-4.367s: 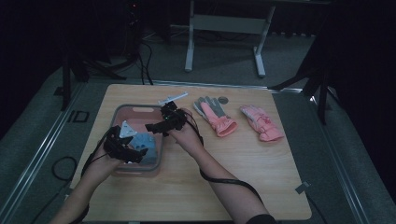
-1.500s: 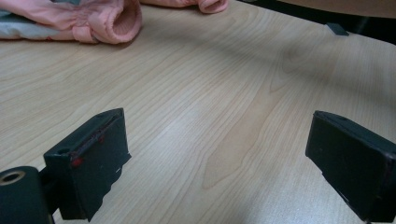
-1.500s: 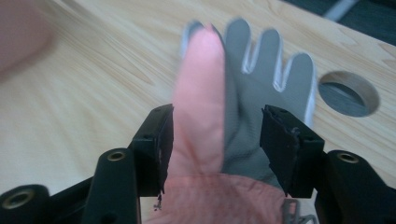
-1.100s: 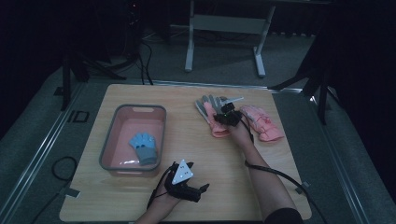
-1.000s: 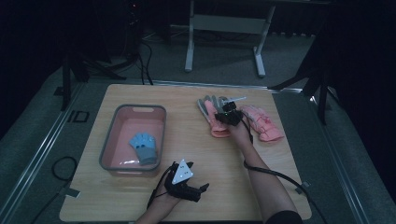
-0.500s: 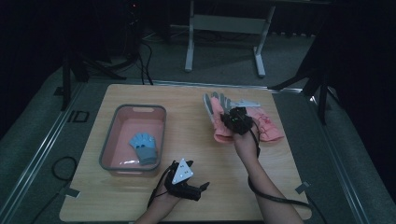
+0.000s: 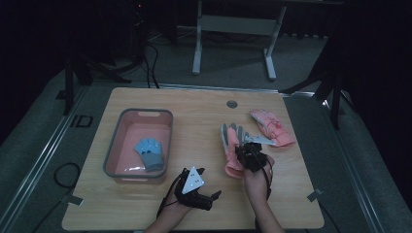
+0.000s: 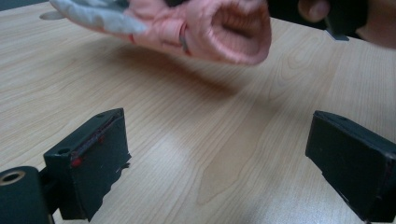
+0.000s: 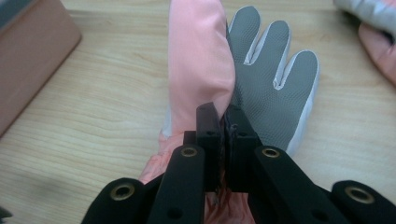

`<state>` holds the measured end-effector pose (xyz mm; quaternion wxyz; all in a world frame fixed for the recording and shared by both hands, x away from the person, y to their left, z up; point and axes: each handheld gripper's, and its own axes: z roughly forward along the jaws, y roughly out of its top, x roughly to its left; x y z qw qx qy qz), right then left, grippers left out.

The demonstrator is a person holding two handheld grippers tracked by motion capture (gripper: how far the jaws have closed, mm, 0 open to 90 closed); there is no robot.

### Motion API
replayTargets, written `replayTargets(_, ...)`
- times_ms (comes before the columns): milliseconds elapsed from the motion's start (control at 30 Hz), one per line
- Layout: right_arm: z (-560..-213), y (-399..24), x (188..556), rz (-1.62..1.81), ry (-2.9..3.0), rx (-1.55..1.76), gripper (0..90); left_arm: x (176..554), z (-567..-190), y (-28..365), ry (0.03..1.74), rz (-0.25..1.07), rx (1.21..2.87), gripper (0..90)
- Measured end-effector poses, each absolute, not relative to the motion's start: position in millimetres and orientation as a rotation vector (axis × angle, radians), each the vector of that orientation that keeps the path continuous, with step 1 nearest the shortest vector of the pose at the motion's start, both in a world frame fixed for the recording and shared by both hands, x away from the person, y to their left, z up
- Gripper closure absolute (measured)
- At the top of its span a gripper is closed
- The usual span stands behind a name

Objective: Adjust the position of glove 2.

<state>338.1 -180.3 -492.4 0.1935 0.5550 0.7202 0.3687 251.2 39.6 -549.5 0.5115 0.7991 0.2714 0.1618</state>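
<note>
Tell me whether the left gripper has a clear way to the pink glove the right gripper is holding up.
Probably yes. The left gripper sits with jaws open on the table, and bare wood lies between it and the pink glove, whose cuff faces it. The right gripper is shut on that glove.

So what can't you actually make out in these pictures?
- High view: right gripper too small and dark to show its grip on the pink glove.
- Left gripper view: the glove is blurred and cut by the top edge.
- Right gripper view: second pink glove cut by the corner.
</note>
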Motion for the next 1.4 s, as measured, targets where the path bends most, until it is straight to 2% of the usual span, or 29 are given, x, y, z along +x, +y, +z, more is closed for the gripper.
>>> replayTargets(267, -522.9, -172.7, 341.9, 1.057, 2.044, 1.636, 84.5, 252.1, -552.6, 42.6, 0.660, 0.394, 1.916, 6.1)
replayTargets(500, -532.0, -167.5, 339.9, 1.063, 2.037, 1.638, 80.9, 251.0, -553.4, 42.0, 0.655, 0.397, 1.926, 6.1)
replayTargets(533, -531.8, -169.1, 341.0, 1.069, 2.043, 1.649, 77.1, 250.9, -553.4, 41.9, 0.654, 0.397, 1.927, 6.1)
replayTargets(567, -531.8, -169.1, 341.0, 1.069, 2.043, 1.649, 77.1, 250.8, -553.2, 41.9, 0.653, 0.399, 1.928, 6.1)
replayTargets(600, -529.2, -169.4, 341.0, 1.068, 2.047, 1.630, 70.4, 250.8, -553.1, 42.0, 0.652, 0.400, 1.926, 6.1)
replayTargets(633, -529.2, -169.4, 341.0, 1.068, 2.047, 1.630, 70.4, 250.9, -553.0, 42.2, 0.653, 0.401, 1.927, 6.1)
replayTargets(767, -519.1, -173.6, 338.9, 1.094, 2.037, 1.585, 60.6, 250.9, -553.4, 43.9, 0.657, 0.400, 1.926, 6.1)
replayTargets(900, -507.1, -180.4, 335.6, 1.124, 2.027, 1.540, 58.3, 251.0, -553.3, 45.0, 0.659, 0.402, 1.925, 6.1)
replayTargets(967, -496.5, -186.3, 335.3, 1.111, 2.057, 1.470, 50.7, 251.0, -552.9, 45.5, 0.660, 0.402, 1.924, 6.1)
replayTargets(1233, -470.5, -220.9, 340.9, 1.185, 2.092, 1.330, 52.7, 250.1, -552.4, 48.5, 0.658, 0.400, 1.915, 6.1)
replayTargets(1400, -458.7, -257.1, 356.9, 1.177, 2.122, 1.248, 56.0, 250.0, -552.9, 49.1, 0.658, 0.395, 1.908, 6.1)
